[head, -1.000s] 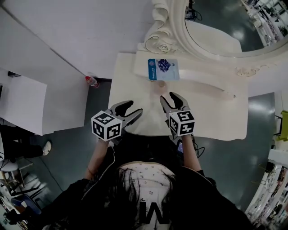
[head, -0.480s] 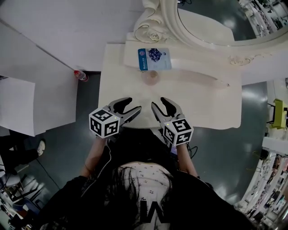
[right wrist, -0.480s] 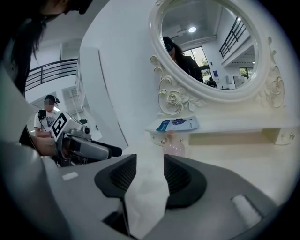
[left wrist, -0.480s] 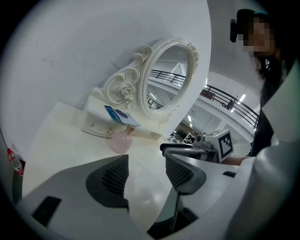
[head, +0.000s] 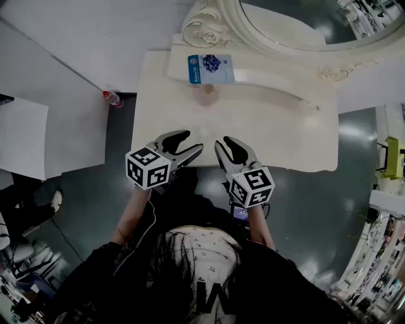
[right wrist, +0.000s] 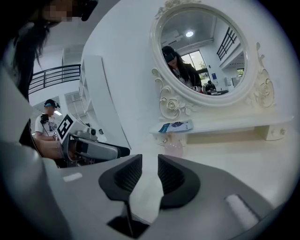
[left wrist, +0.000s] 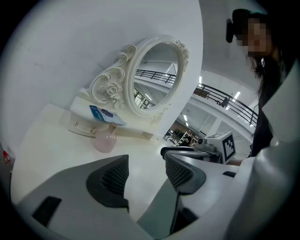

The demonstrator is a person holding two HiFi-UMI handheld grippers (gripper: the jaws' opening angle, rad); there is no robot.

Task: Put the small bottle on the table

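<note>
Task status: judged essentially complete. The small bottle, pale pink and rounded with a narrow neck, stands upright on the surface. It is at 12 o'clock from both tools and well apart from them, just in front of the low shelf under the mirror. Neither tool touches it. The left hand-held gripper is over the near edge of the surface with its jaws wide and nothing between them. The right hand-held gripper, beside it at 3 o'clock, has just been closing its jaws. They now stand narrow with a clear gap, and nothing is between them. In my judgement, what remains is at most drawing both tools clear, and no further handling of the bottle appears needed. Surface: a smooth cream dressing-table top with rounded corners, carrying its items along the far edge only. A blue packet lies on the shelf, at 12 o'clock from the bottle and near it. The mirror is oval, set in a carved cream frame with rosettes at its base. Room: a white wall behind the mirror, white panels at 9 o'clock, and a dark glossy floor on either side of the surface. A red-capped bottle lies on that floor against the wall, at 9 o'clock from the surface. It is off the surface, and as far as can be judged it is no part of this placement.
</note>
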